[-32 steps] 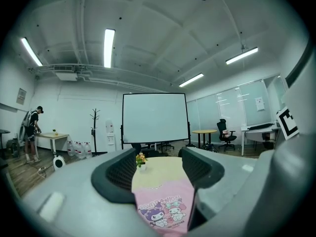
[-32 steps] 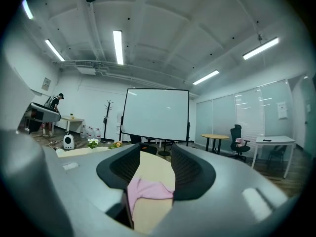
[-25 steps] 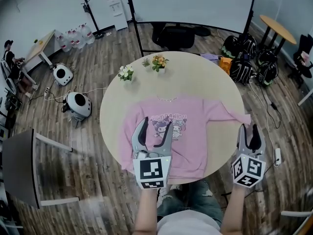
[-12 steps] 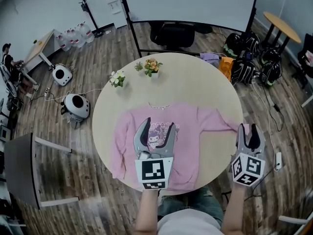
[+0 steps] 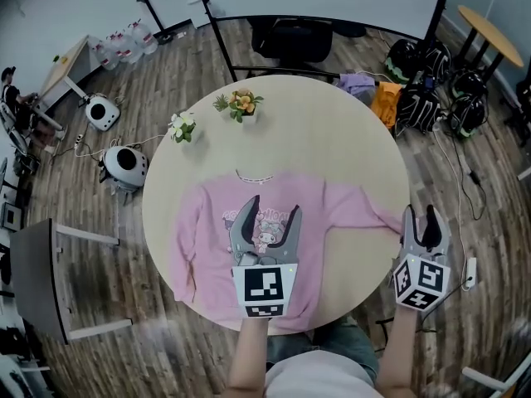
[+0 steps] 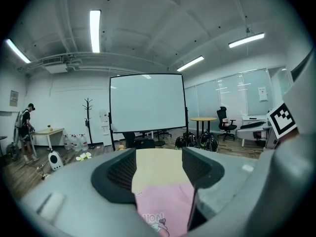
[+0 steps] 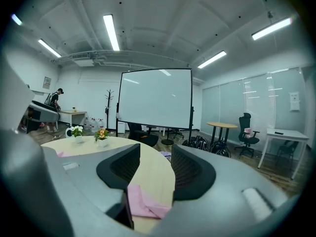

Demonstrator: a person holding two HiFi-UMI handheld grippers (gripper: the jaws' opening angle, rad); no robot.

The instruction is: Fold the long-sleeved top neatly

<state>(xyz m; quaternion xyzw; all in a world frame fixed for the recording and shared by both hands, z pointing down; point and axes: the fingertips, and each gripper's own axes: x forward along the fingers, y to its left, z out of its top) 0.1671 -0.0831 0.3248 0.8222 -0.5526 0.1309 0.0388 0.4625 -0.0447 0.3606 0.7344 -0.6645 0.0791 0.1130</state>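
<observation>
A pink long-sleeved top (image 5: pixel 328 214) with a cartoon print lies flat, front up, on the round beige table (image 5: pixel 315 131). Its left sleeve hangs down along the left side, and its right sleeve (image 5: pixel 373 214) stretches out to the table's right edge. My left gripper (image 5: pixel 265 215) hovers open over the print, and pink cloth (image 6: pixel 165 206) shows between its jaws, not pinched. My right gripper (image 5: pixel 420 220) stands open at the table's right edge, just past the right cuff (image 7: pixel 143 204).
Two small flower pots (image 5: pixel 241 103) (image 5: pixel 182 126) stand at the table's far left. Bags (image 5: pixel 423 98) lie on the wood floor to the right, a black chair (image 5: pixel 294 40) stands behind the table, and a round white device (image 5: pixel 123 168) sits on the floor at left.
The view has shifted, so the table and top now sit further left and lower in the picture. Both grippers stay open, about where they were over the top and the right cuff.
</observation>
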